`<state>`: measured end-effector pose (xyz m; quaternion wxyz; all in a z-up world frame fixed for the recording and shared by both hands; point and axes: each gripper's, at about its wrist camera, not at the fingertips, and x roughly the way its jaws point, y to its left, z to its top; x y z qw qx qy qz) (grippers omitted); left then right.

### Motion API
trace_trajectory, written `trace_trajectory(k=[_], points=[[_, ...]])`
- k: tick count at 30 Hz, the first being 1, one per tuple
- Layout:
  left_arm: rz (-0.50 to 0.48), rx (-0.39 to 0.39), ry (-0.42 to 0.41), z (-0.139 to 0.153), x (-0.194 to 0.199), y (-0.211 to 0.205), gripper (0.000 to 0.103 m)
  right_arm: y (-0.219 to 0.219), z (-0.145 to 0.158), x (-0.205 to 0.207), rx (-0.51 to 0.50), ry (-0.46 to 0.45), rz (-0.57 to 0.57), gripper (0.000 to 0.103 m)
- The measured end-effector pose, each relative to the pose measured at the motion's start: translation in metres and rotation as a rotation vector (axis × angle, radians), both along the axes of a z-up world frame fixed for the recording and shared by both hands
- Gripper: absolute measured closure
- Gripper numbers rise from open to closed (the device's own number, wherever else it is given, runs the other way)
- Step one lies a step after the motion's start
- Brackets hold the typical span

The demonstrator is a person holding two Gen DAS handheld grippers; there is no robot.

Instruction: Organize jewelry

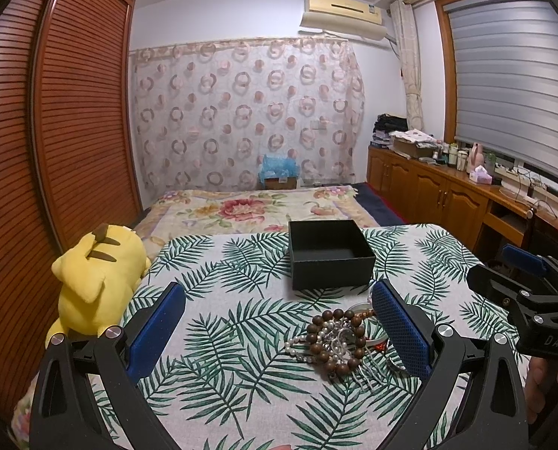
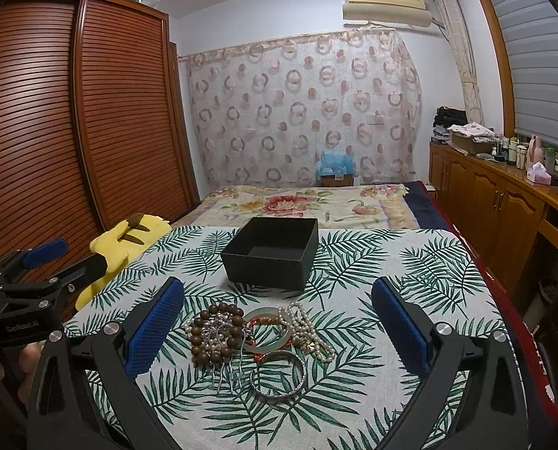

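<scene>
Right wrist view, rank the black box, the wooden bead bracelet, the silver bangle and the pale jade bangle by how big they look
1. black box, clearly largest, though it sits farthest back.
2. wooden bead bracelet and silver bangle: they look about alike; the bangle is nearer the camera, so I won't rank them.
3. pale jade bangle, slightly smaller, partly covered by pearls.

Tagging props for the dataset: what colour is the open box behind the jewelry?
Black box, inside and out; right wrist view shows it best.

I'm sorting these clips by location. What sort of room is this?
Most likely a home bedroom: a bed with a floral blanket lies beyond the leaf-print table, a louvred wooden wardrobe lines one wall, and a yellow plush toy sits nearby.
</scene>
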<state>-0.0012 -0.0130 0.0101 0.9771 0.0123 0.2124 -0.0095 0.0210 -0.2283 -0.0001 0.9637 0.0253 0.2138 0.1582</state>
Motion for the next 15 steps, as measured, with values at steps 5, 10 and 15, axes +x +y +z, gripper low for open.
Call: trace_trajectory(k=[5, 10, 15], points=[[0.001, 0.0, 0.001, 0.0, 0.0, 0.0, 0.006, -0.001, 0.0, 0.0, 0.0, 0.001, 0.0, 0.002], [-0.005, 0.001, 0.008, -0.001, 0.0, -0.008, 0.006, 0.005, -0.002, 0.0, 0.001, 0.005, 0.003, 0.002], [-0.018, 0.003, 0.035, -0.01, 0.006, -0.003, 0.006, 0.015, -0.009, 0.001, 0.002, 0.012, 0.017, 0.002]])
